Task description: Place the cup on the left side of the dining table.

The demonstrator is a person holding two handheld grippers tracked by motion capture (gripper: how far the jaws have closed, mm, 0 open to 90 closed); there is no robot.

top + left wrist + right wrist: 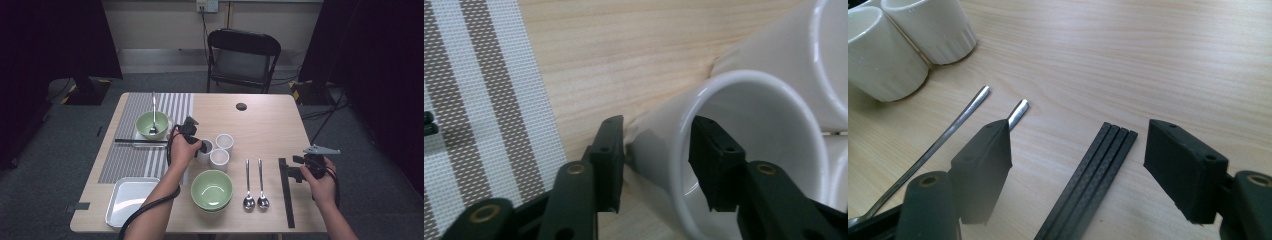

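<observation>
My left gripper (201, 146) (656, 160) straddles the wall of a white cup (204, 156) (651, 145), one jaw outside and one inside the rim, both pads against it. The cup stands upright on the wooden table, touching two more white cups (224, 142) (219, 159). My right gripper (293, 168) (1078, 165) hovers open just above a bundle of black chopsticks (286, 192) (1098, 170) at the table's right, with nothing pinched between its jaws.
Two spoons (248, 185) (261, 185) lie left of the chopsticks. A green bowl (212, 190) sits near the front edge. On the striped mat (125, 155) are a green bowl holding a spoon (152, 124), black chopsticks (140, 141) and a white tray (131, 200).
</observation>
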